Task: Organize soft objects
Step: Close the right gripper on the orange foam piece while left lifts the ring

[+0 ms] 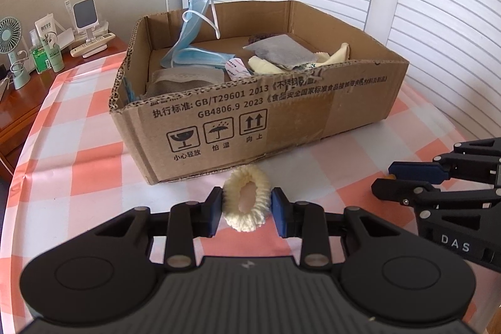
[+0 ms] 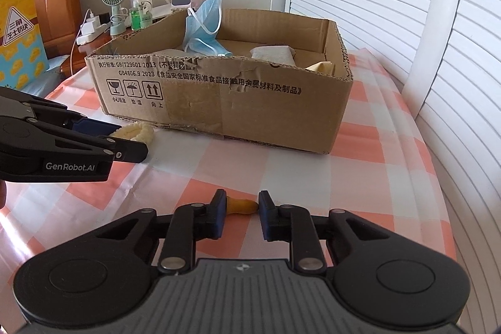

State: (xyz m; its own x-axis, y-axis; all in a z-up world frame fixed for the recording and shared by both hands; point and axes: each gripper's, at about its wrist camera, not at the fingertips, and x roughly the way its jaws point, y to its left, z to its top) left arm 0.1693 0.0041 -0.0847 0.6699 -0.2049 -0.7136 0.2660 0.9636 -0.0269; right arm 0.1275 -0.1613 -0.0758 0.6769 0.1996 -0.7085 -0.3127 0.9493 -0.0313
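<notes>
You've got a cream scrunchie (image 1: 246, 198), brown box (image 1: 281, 111), blue mask (image 1: 191, 33) – orange-white checked tablecloth (image 1: 78, 158), small yellow-orange piece (image 2: 241, 206).

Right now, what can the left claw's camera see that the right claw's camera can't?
Only the left view looks through the fluffy cream ring's hole, squeezed in the left claw. Only the right view shows the small orange piece between the right claw's pads, plus a yellow bag. Both show the cardboard box, the blue mask and the checked tablecloth.
</notes>
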